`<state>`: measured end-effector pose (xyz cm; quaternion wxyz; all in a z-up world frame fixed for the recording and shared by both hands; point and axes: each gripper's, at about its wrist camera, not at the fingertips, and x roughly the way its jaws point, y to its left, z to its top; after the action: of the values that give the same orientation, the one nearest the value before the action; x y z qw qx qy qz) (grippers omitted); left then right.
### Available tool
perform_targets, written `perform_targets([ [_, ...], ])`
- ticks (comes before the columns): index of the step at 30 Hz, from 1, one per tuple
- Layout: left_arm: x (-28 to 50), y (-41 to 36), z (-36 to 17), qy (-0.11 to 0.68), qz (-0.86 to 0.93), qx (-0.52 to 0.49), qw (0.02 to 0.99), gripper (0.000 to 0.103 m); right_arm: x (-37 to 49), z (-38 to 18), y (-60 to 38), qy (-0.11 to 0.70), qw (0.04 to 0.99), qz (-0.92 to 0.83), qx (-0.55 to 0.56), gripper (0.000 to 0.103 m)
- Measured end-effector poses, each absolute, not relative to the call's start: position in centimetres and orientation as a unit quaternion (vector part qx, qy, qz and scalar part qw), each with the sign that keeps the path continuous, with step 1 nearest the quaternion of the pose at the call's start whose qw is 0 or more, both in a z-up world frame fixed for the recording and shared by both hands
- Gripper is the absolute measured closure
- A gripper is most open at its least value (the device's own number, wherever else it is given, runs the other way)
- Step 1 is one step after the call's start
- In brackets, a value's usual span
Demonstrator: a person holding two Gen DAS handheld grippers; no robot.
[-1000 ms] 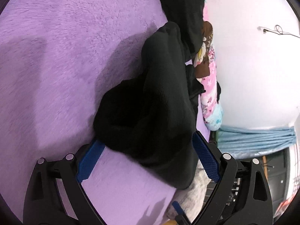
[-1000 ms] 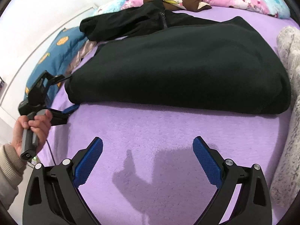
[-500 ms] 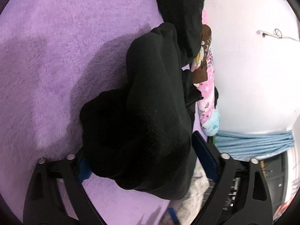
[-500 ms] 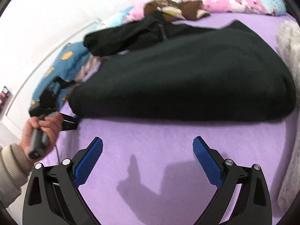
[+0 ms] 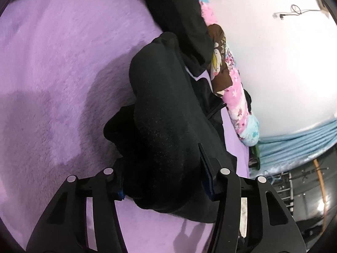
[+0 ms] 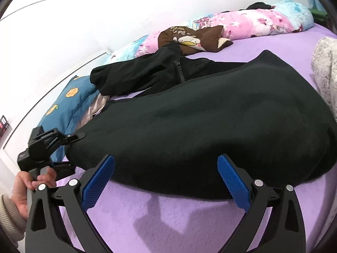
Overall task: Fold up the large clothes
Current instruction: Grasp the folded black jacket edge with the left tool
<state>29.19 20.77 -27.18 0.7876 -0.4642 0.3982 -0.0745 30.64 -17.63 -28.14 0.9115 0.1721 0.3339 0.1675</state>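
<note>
Black fleece garment (image 6: 210,126) lies spread across the purple bed cover (image 6: 179,221), collar and zip toward the wall, with a long pink patterned pillow (image 6: 263,23) and a brown cartoon cushion (image 6: 189,39) behind it and a blue pillow (image 6: 69,103) off its left end. Left claw (image 5: 162,179): jaws have just been closing and now pinch a thick bunch of the garment's corner, fleece bulging out between and over the fingers; the right wrist view shows that claw at the garment's left end, the person's hand (image 6: 31,181) on its handle. The pinched fabric looks raised a little off the cover. Right claw (image 6: 166,181): jaws wide apart, holding nothing, poised just short of the garment's near hem, which runs across the gap between the fingers. Step in hand, by my reading: taking hold of the near edge at two points ahead of a fold; one corner secured, the other not yet. Next move calls for the right claw to go forward, get a finger under the hem and close on both layers, then for both claws to lift level and carry the edge over toward the collar. Risk: the bulky left bunch may drag the cloth askew.
</note>
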Motion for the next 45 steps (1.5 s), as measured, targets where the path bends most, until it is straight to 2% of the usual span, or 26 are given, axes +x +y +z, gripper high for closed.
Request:
perform_targets([
  [17, 29.2, 11.9, -14.9, 0.401, -0.082, -0.287, 0.866, 0.061, 28.9, -26.1, -22.6, 0.327, 0.898, 0.155, 0.25, 0.007],
  [26, 28.9, 4.5, -10.4, 0.389, -0.102, -0.233, 0.885, 0.069, 21.9, -20.0, -26.7, 0.272, 0.894, 0.205, 0.292, 0.007],
  [36, 29.9, -2.9, -11.7, 0.414, -0.099, -0.165, 0.89, 0.076, 18.7, -20.1, -30.2, 0.275, 0.896, 0.164, 0.306, 0.007],
  [40, 29.9, -6.1, -12.4, 0.414, -0.086, -0.085, 0.902, 0.076, 19.5, -19.3, -32.4, 0.291, 0.884, 0.155, 0.331, 0.007],
  [45, 29.7, -8.0, -14.0, 0.415, -0.08, -0.042, 0.905, 0.076, 22.7, -16.0, -35.0, 0.32, 0.858, 0.182, 0.359, 0.007],
])
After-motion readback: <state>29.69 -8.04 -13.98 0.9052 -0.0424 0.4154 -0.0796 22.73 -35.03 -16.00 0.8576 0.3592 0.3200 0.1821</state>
